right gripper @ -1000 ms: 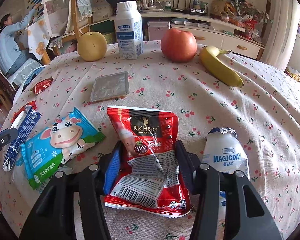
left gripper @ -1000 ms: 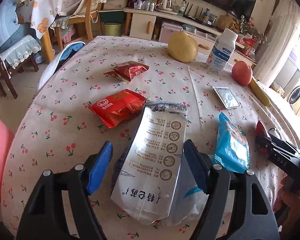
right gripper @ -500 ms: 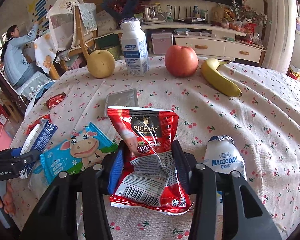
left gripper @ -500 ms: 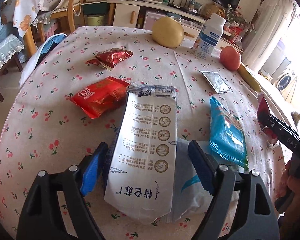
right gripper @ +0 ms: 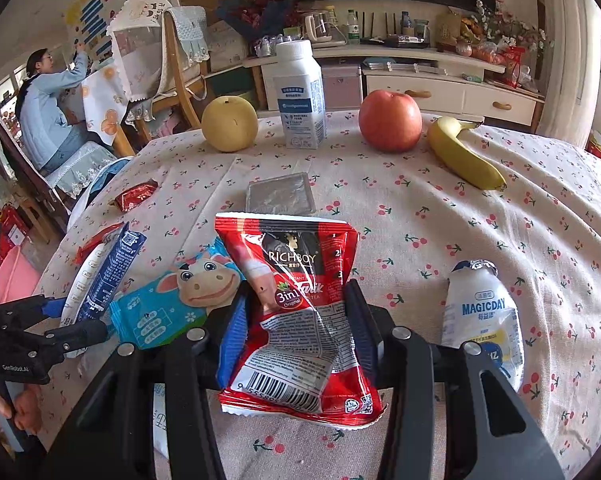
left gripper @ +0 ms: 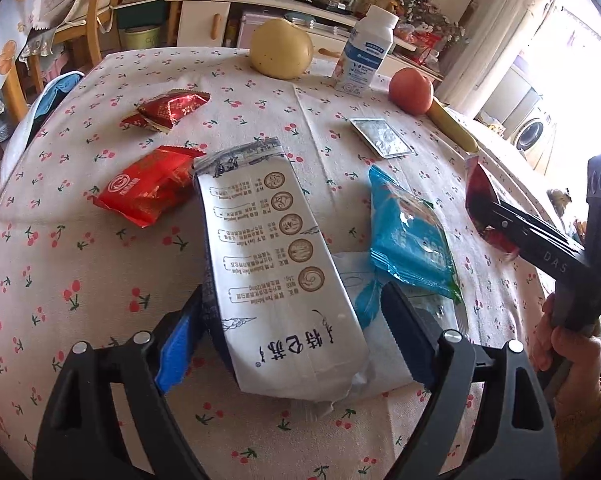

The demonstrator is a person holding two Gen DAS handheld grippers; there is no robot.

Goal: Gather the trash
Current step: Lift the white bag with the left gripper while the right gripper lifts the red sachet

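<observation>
My left gripper (left gripper: 292, 320) is shut on a long white and blue wrapper (left gripper: 272, 256) and holds it above the table; it also shows in the right wrist view (right gripper: 100, 280). My right gripper (right gripper: 296, 320) is shut on a red Richboy tea packet (right gripper: 296, 312), lifted off the cloth. Other trash lies on the cherry-print tablecloth (left gripper: 60, 272): a blue cow-print wipe pack (left gripper: 408, 232), two red wrappers (left gripper: 148, 188) (left gripper: 172, 108), a silver foil packet (right gripper: 280, 198), a Magicday pouch (right gripper: 480, 316) and a white wrapper (left gripper: 360, 284) under the left gripper.
At the table's far side stand a pear (right gripper: 229, 124), a milk bottle (right gripper: 300, 96), an apple (right gripper: 390, 122) and a banana (right gripper: 464, 158). A wooden chair (right gripper: 172, 76) and a seated person (right gripper: 48, 108) are at the left. A cabinet (right gripper: 440, 84) stands behind.
Both grippers have risen, each lifting its packet off the table. The left jaws have closed in onto the white wrapper. The right gripper's view now sits higher and farther back.
</observation>
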